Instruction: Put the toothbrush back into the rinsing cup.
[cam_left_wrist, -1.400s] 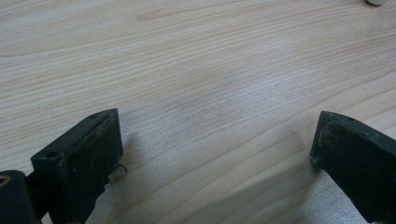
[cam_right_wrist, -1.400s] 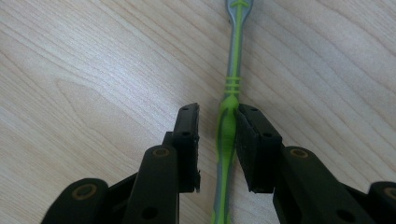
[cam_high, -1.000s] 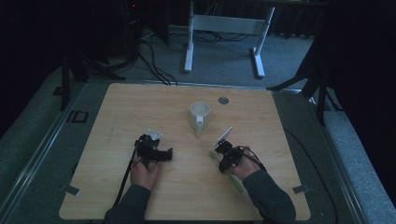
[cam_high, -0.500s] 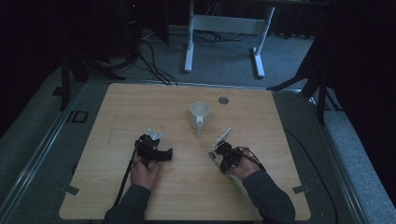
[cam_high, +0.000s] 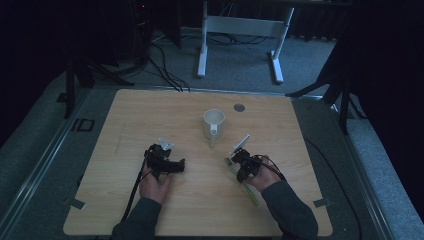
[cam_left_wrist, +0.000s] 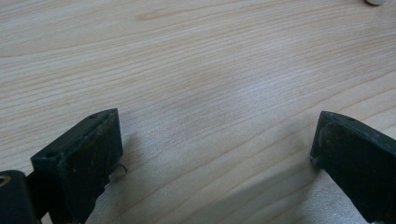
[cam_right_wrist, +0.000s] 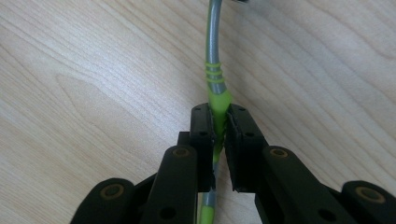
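Wooden table (cam_right_wrist: 93, 70) — spatula (cam_right_wrist: 215, 88) between fingers (cam_right_wrist: 201, 135)

Dim room, grey carpet (cam_high: 240, 65), white stand (cam_high: 240, 25)

Dim lab or studio, wooden table (cam_high: 150, 110), black stands (cam_high: 75, 75), floor cables (cam_high: 165, 60)

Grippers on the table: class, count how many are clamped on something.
1. The right gripper has its fingers closed on a green-handled utensil, right of the white mug. The left gripper is open over bare table.
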